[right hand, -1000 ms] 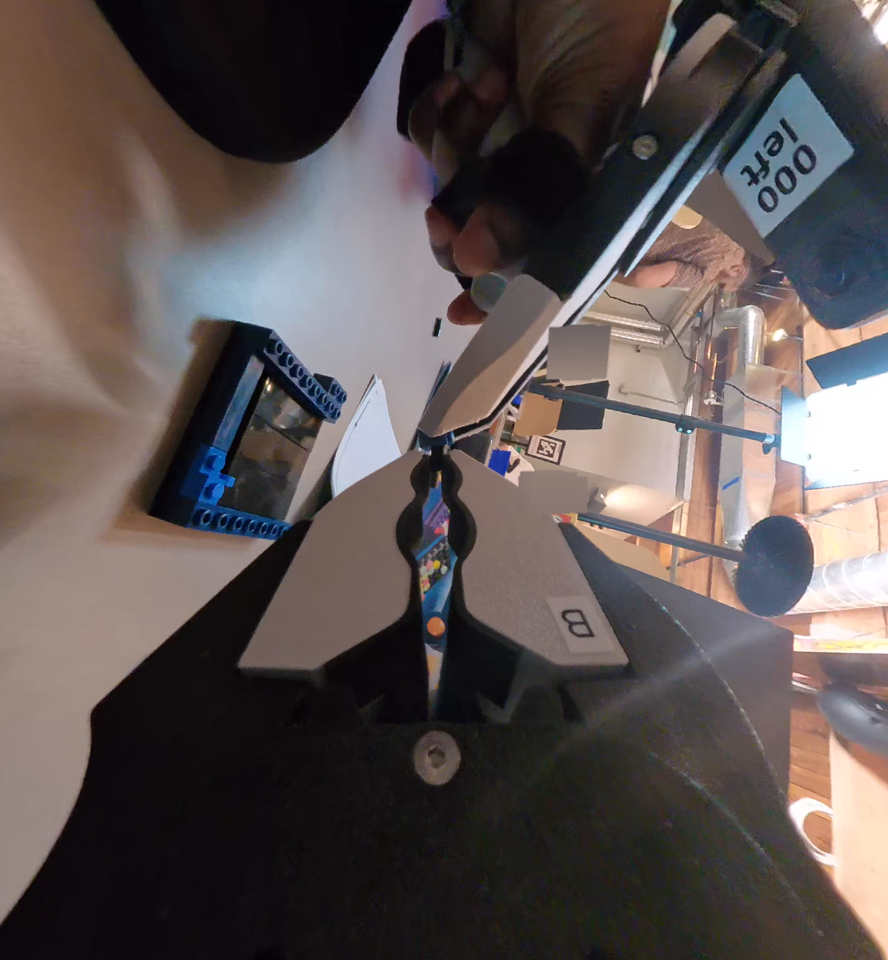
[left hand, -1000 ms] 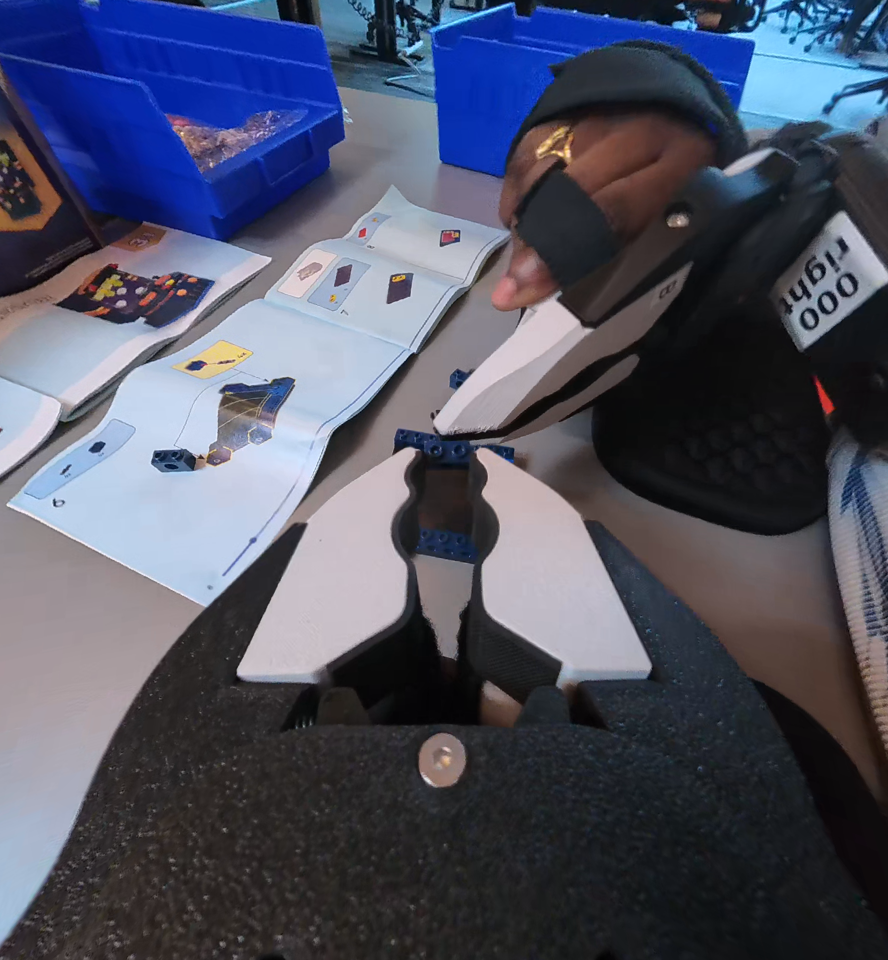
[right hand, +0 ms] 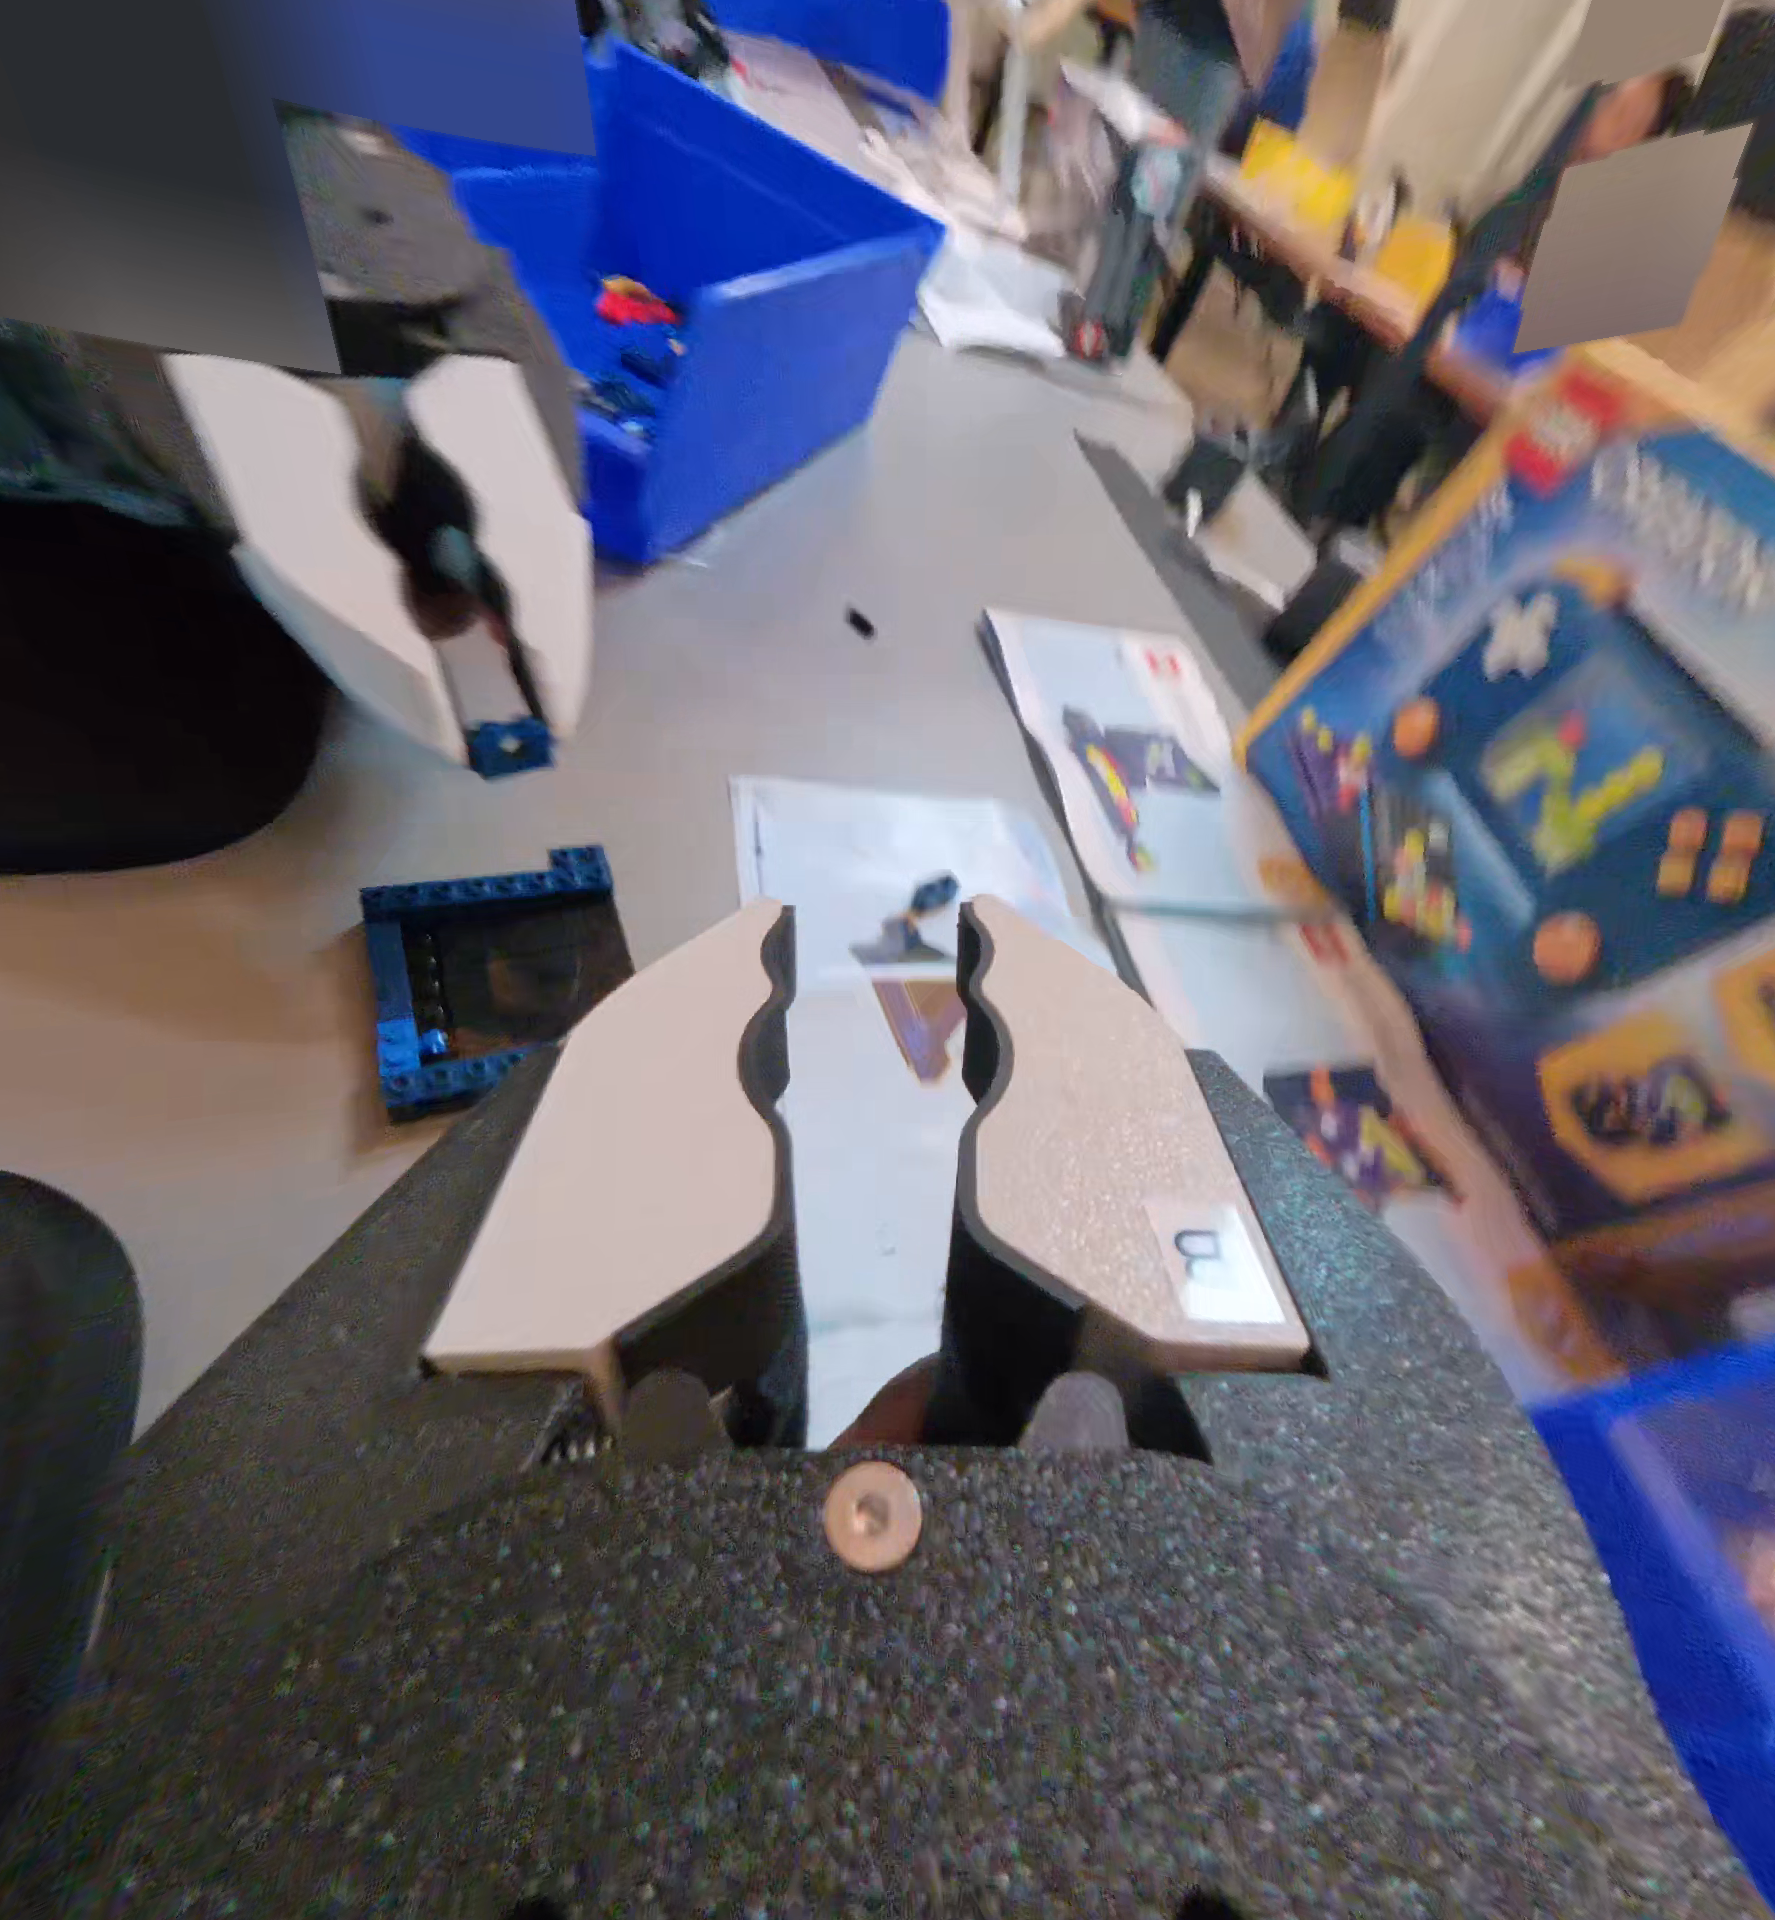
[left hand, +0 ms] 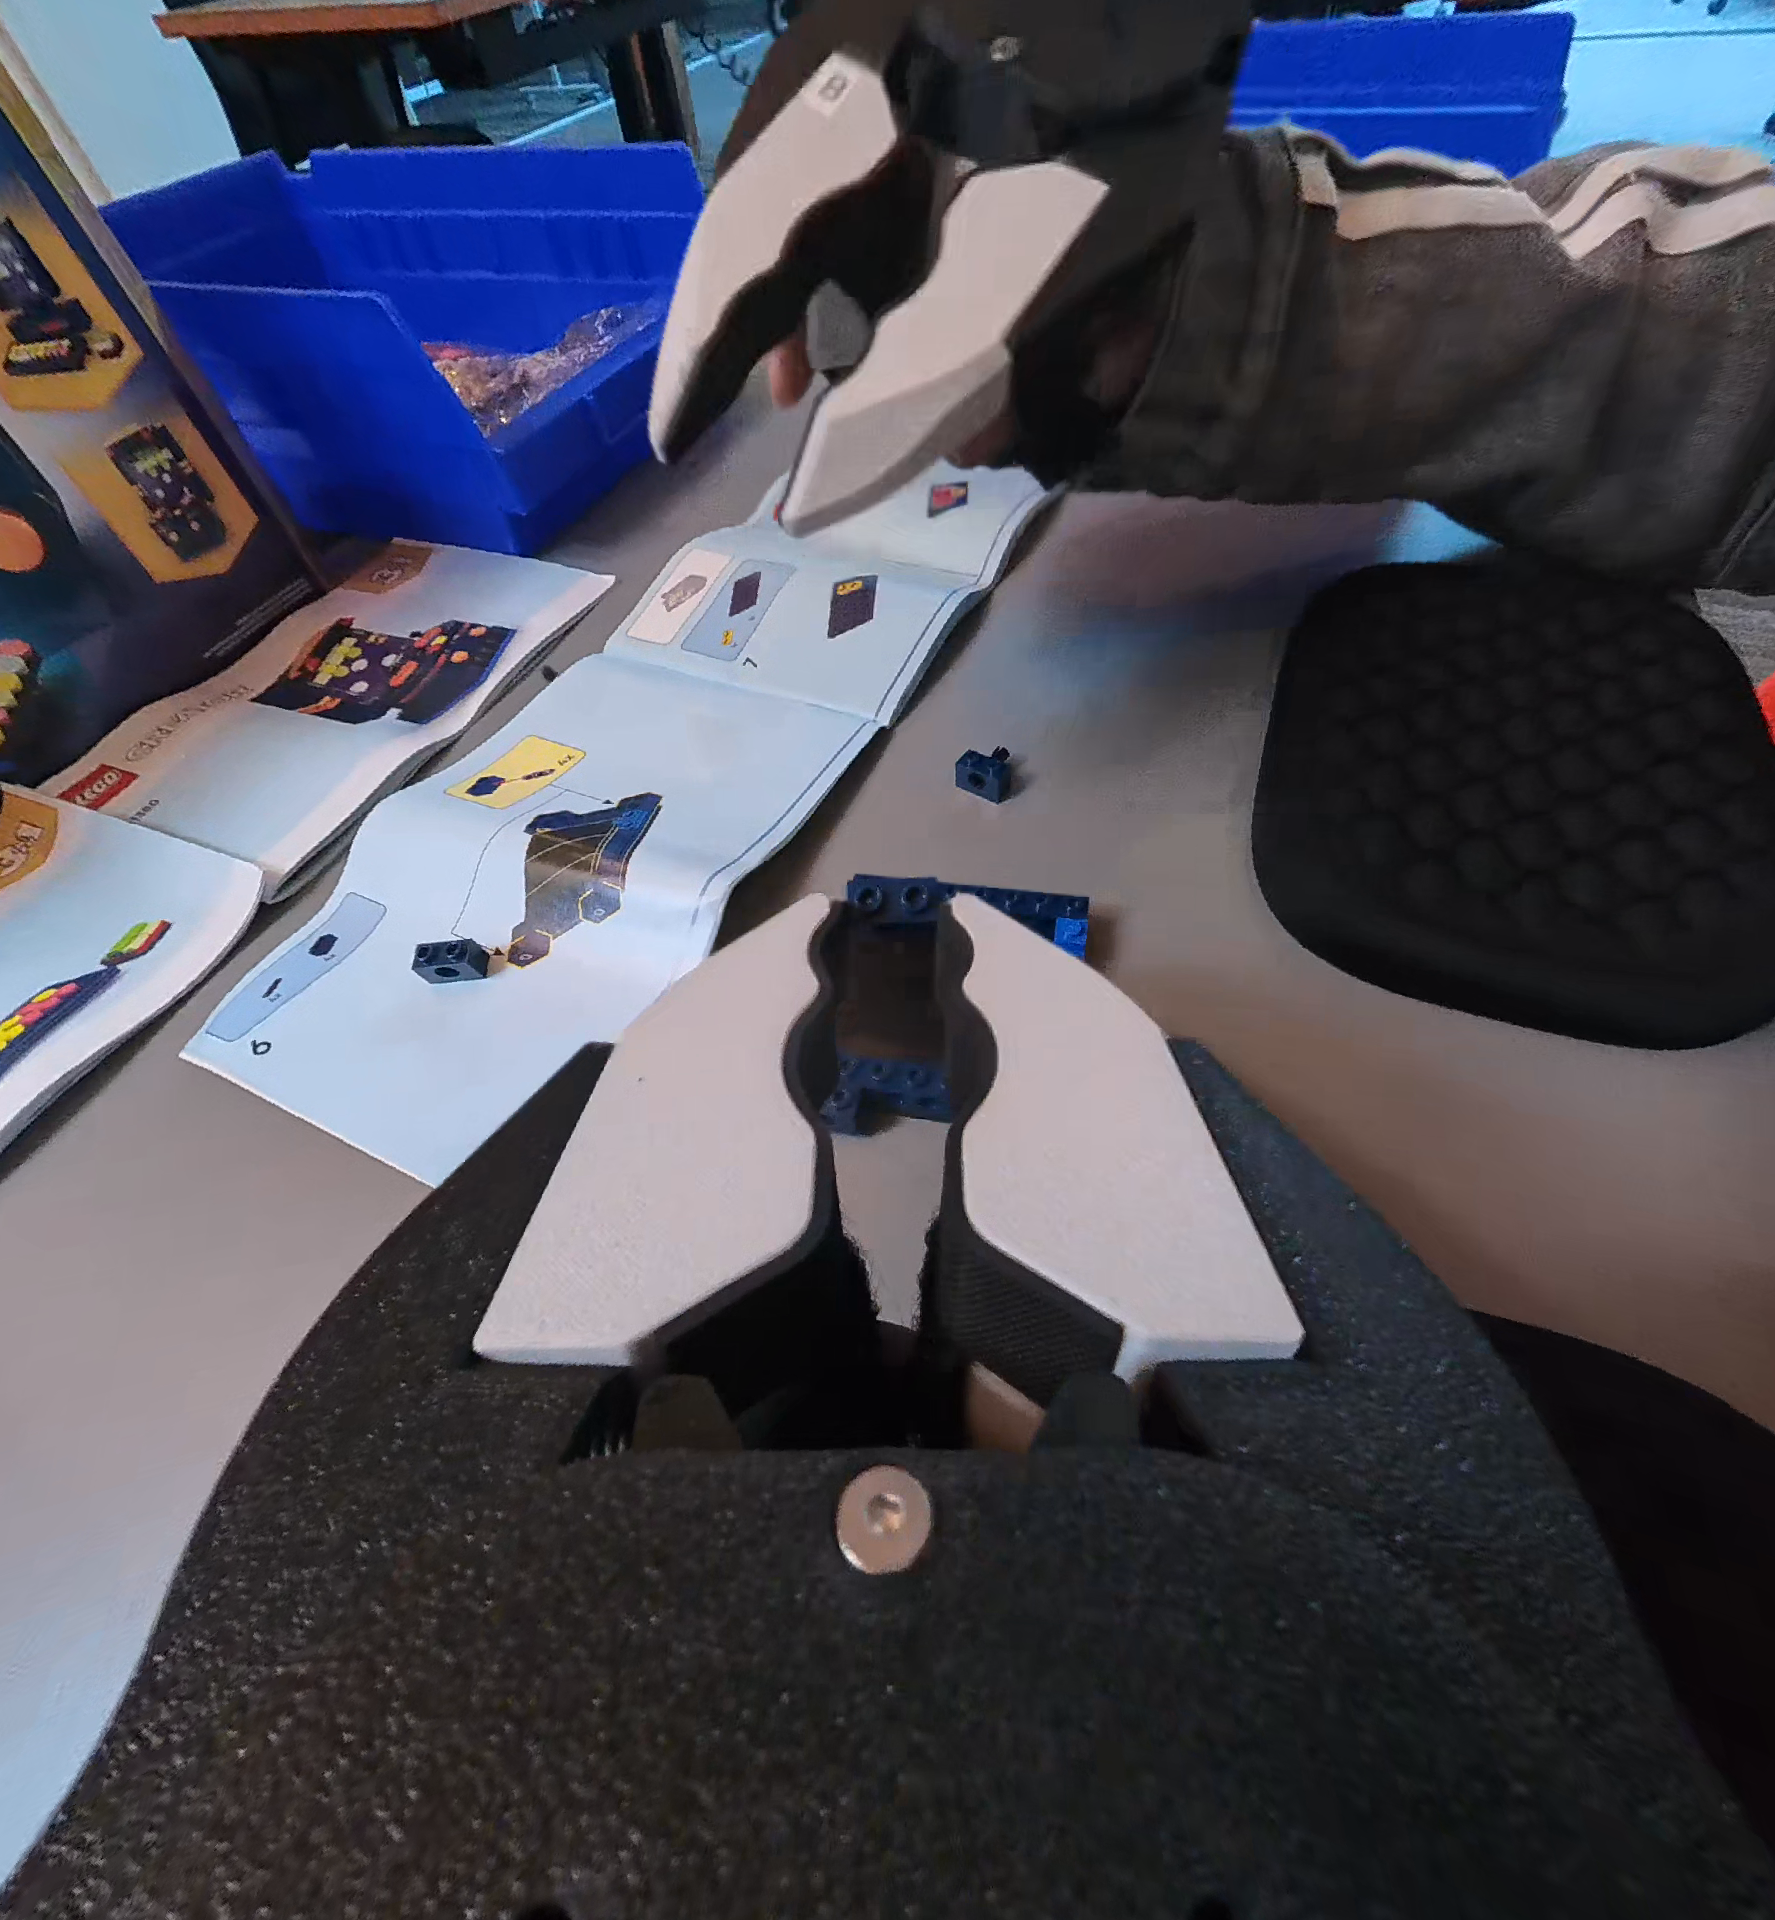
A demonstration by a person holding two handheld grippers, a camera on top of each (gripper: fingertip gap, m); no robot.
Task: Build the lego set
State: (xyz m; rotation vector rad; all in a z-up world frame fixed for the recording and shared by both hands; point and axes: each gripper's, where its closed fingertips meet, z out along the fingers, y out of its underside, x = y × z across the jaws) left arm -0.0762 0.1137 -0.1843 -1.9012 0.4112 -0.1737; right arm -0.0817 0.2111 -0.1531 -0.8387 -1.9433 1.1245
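Small dark-blue studded plastic brick (left hand: 893, 896), pinched between the left gripper's (left hand: 888, 914) fingertips at twelve o'clock of the blue brick frame (right hand: 478, 894), looks light, rigid and slick, best gripped across its flat sides; the right gripper (right hand: 872, 920) gapes empty over the white instruction booklet (right hand: 862, 831).

In the right wrist view the printed box (right hand: 1548, 831) at the right side is blurred by motion and cut by the right edge. The shelves (right hand: 1278, 208) at the upper right are too smeared to tell what stands on them. In the left wrist view the left gripper (left hand: 888, 914) covers most of the dark blue brick frame (left hand: 1018, 904), so only its far edge and some studs show. A booklet (left hand: 31, 987) at the left is cut by the left edge. The contents of the blue bin (left hand: 540, 374) at the upper left are too unclear to name. The dark mat (left hand: 1527, 790) at the right is partly under a sleeve (left hand: 1485, 343).
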